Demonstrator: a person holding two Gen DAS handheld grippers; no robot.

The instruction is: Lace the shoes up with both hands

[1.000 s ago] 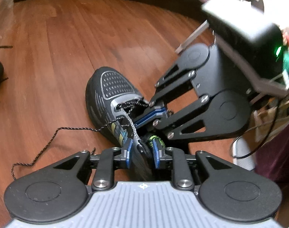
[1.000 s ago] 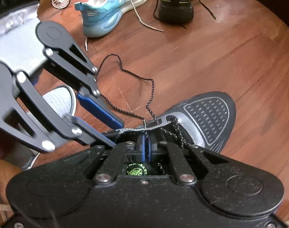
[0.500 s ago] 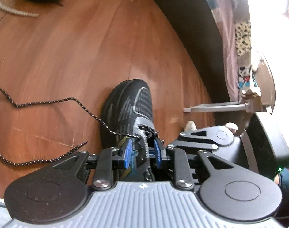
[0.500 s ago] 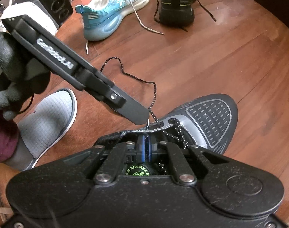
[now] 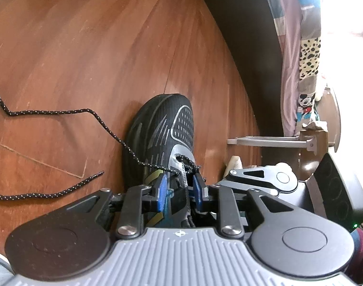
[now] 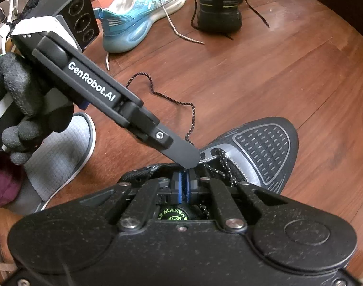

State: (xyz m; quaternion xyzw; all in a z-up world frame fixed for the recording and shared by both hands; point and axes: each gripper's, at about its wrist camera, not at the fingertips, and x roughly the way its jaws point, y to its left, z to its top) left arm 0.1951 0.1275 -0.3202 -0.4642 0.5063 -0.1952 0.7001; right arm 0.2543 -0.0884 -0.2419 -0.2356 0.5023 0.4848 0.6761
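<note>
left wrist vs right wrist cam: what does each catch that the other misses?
Left wrist only: the patterned curtain, a grey metal bracket and the lace's loose tip.

Right wrist only: the white-and-teal sneaker, a second black sneaker, a grey slipper and the black-gloved hand holding the left gripper.

Both: the black mesh sneaker, its speckled black lace and the wooden floor.

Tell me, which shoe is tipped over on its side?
The white-and-blue sneaker: it lies on its side, sole showing. The two black shoes stand upright.
</note>
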